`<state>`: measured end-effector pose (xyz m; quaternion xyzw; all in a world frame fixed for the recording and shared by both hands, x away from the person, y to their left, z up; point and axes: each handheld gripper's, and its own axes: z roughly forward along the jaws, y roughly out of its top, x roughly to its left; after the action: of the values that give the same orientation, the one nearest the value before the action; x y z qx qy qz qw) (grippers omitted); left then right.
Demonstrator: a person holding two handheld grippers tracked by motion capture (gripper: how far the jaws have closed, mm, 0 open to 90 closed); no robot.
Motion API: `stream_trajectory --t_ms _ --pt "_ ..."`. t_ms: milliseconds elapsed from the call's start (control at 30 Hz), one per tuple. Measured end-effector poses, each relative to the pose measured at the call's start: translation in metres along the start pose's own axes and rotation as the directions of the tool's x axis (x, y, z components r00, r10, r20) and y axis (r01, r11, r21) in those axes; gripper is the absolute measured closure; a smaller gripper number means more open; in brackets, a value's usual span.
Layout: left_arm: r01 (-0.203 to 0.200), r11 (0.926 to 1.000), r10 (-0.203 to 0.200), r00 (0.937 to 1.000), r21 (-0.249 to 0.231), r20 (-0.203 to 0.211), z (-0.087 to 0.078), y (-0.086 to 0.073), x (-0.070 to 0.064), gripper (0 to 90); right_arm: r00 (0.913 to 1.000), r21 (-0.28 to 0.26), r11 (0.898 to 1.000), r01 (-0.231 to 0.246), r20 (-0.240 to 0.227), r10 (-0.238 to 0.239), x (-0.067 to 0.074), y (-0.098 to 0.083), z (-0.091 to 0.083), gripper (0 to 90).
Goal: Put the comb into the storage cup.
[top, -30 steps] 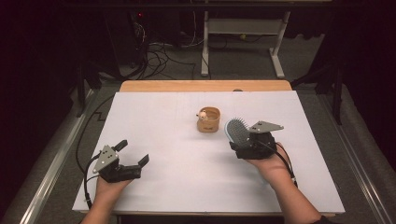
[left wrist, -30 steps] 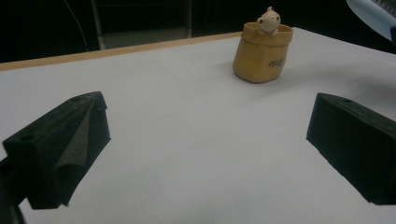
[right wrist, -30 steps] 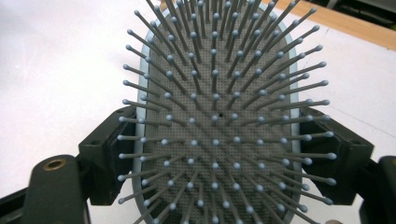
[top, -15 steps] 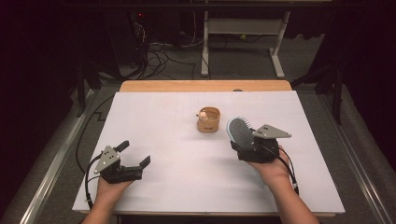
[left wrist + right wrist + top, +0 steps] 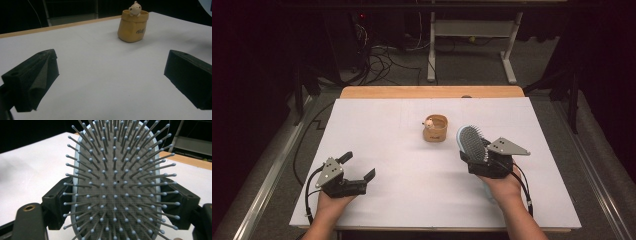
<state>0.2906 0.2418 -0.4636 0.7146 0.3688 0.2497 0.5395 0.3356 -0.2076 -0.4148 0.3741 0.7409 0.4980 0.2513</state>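
Dark floor strewn with black cables and a pale metal desk frame (image 5: 472, 40) lies beyond the table at twelve o'clock; the table itself is a wooden top (image 5: 432, 92) almost wholly covered by a smooth white matte sheet (image 5: 402, 150); near the sheet's middle, toward twelve o'clock, stands a small mustard-yellow ceramic pot shaped like a slouching sack (image 5: 435, 128), glossy, with a cream-coloured little animal figure (image 5: 135, 8) peeping over its rim.

At about four o'clock from the pot, the right gripper (image 5: 482, 159) is clamped on an oval paddle hairbrush with a pale blue plastic frame (image 5: 472, 141); in the right gripper view its black jaws press on both long edges of the frame, and the grey perforated cushion (image 5: 115, 185) bristles with thin grey pins tipped in small round blue-grey beads; the brush head points toward the pot, near it but apart, and is lifted off the sheet.

At about seven o'clock from the pot, well apart from it, the left gripper (image 5: 357, 167) sits low over the sheet, its blocky black jaws spread wide with nothing between them; their inner faces look finely ribbed; a black cable trails from its body.
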Motion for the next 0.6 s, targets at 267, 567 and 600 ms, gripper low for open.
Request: stream_trajectory --t_ms 267,567,600 --pt "0.002 1.0000 -0.002 1.0000 -0.001 0.003 0.001 0.001 -0.002 0.3 0.9999 -0.073 0.997 -0.006 -0.012 0.005 0.000 -0.002 -0.009 20.3" --pt "-0.003 1.0000 0.003 1.0000 -0.001 0.009 0.001 0.001 -0.004 0.4 0.9998 -0.126 0.992 -0.019 -0.004 0.018 0.000 -0.007 -0.016 20.3" --pt "-0.002 1.0000 0.002 0.9999 -0.002 0.010 0.001 0.001 -0.004 0.3 0.9998 -0.134 0.991 -0.020 -0.003 0.020 0.000 -0.007 -0.017 20.3"
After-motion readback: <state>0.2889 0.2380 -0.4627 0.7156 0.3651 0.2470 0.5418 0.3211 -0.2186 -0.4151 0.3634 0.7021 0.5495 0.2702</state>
